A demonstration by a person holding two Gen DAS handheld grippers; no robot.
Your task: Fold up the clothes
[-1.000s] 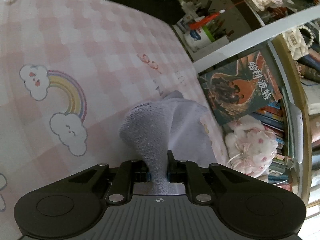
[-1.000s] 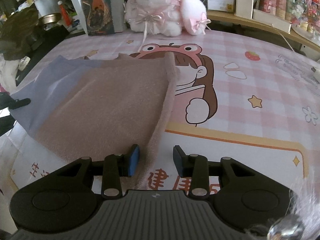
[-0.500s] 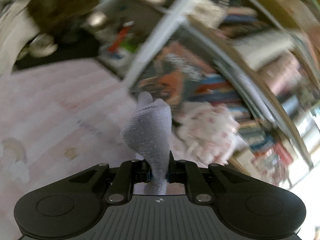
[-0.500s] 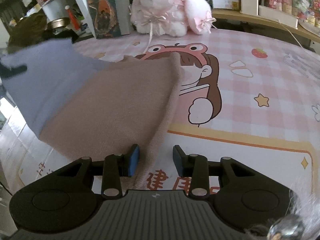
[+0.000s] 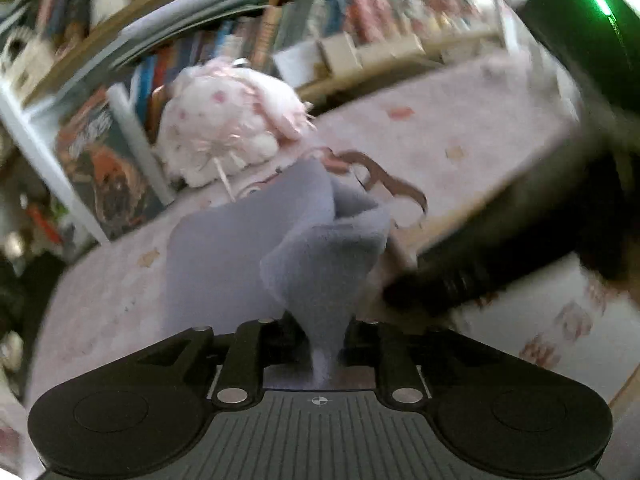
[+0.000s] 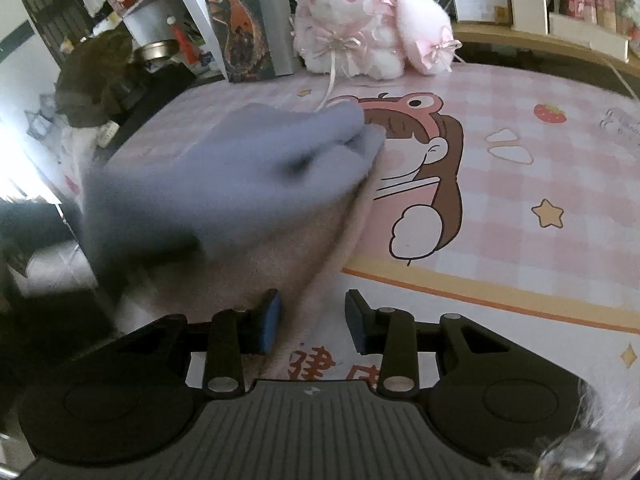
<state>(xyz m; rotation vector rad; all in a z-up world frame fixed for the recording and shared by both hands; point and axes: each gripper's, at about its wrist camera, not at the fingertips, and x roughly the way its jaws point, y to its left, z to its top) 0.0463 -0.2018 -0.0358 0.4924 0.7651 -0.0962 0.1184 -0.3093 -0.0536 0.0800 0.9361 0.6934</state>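
My left tongs [image 5: 322,330] clenched on lavender cloth [image 5: 320,264], lifted over the bench [image 5: 460,128]. Right tongs [image 6: 313,320] spread wide, straddling its tan edge [image 6: 320,264]. Plush rabbit [image 6: 360,24] at twelve o'clock, beyond.

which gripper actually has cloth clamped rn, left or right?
The left gripper: its jaws are shut on a bunch of the lilac cloth. The right gripper stands open, the cloth's beige edge lying loose between its fingers.

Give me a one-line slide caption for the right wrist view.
Open right gripper hovers at the tan cloth's edge as a blurred lavender layer sweeps over it on the cartoon-print sheet.
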